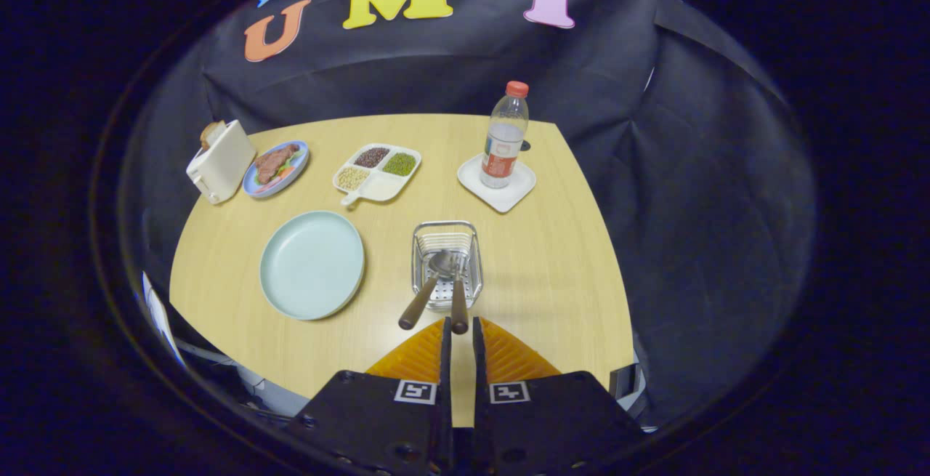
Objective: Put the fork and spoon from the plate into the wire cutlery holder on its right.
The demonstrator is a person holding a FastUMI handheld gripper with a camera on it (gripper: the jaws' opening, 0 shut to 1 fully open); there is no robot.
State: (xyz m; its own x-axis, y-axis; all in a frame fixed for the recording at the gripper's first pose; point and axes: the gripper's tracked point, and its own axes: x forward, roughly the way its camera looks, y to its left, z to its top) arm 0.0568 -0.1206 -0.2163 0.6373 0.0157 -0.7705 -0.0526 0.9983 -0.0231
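The wire cutlery holder (446, 264) stands on the table just right of the pale blue plate (312, 264), which is bare. A spoon (420, 301) rests in the holder with its bowl down inside and its brown handle leaning out toward the plate side. The fork (459, 300) also has its head inside the holder, and its brown handle points back at me. My gripper (459, 325) sits just short of the holder, its orange fingers (418, 360) nearly together with the end of the fork's handle pinched between their tips.
Beyond the holder a water bottle (504, 136) stands on a white square coaster (497, 184). A divided tray of beans (378, 171), a blue plate of food (276, 168) and a white toaster (219, 160) line the far side. The table's front edge (349, 389) lies near my fingers.
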